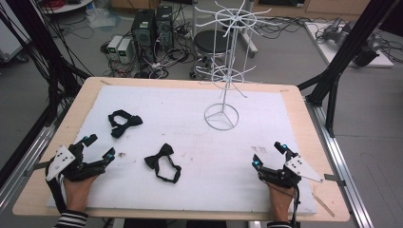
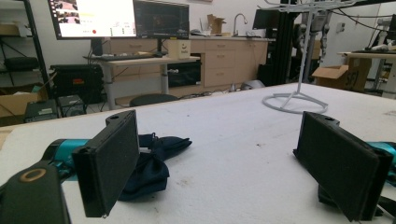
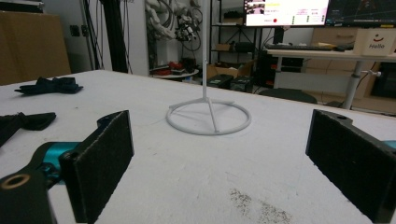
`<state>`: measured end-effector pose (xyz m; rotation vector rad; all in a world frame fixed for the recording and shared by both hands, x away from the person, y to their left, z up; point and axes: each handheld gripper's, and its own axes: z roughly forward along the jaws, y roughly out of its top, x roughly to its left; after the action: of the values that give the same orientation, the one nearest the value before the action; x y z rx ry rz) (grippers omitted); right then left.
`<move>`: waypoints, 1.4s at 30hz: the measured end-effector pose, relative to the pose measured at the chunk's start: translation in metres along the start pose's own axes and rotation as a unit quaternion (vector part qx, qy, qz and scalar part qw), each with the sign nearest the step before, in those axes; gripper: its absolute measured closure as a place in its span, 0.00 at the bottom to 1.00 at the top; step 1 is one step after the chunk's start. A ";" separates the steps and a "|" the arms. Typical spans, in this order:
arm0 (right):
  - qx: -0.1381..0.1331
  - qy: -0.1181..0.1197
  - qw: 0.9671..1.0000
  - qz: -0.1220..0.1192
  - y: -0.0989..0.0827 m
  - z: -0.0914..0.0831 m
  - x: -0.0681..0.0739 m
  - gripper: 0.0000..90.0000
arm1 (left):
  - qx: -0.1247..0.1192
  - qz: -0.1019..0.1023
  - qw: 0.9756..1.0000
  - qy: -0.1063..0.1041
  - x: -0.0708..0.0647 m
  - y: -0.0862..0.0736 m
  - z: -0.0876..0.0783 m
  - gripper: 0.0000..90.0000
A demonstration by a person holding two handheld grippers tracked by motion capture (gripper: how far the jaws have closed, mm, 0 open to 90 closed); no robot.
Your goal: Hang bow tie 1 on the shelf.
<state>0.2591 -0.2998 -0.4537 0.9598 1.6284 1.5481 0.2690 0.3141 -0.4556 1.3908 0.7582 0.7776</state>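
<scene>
So we start at the left, where our left gripper rests on the white padded table cover with its jaws spread wide and nothing between them. Just ahead of its jaws and a little off to one side lies the first black fabric bow tie with its thin neck strap; in the left gripper view that same tie is bunched up just beyond the left-hand jaw, apart from the pad. Further right, between our two grippers but nearer the left one, sits the second black bow tie with a looped strap. We judge both ties light, soft and floppy, likely to sag and fold when lifted, not fragile, and unlikely to slip on the rough pads. The firm centre knot looks like the best place to pinch, since the wings would crumple and the strap would dangle. Beyond the jaws of both grippers stands the white wire display rack on its ring base, well apart from the ties, and it looks light enough to tip if knocked. Our right gripper also has its jaws wide apart and holds nothing, with bare cover between the pads.
</scene>
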 end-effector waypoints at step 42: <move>-0.003 -0.003 1.000 0.003 0.000 0.000 -0.001 0.08 | 0.132 0.029 0.991 -0.011 0.024 0.051 0.026 0.14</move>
<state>0.2593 -0.3005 -0.4538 0.9653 1.6161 1.5514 0.3027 0.3209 -0.4036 1.6627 0.8273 0.7246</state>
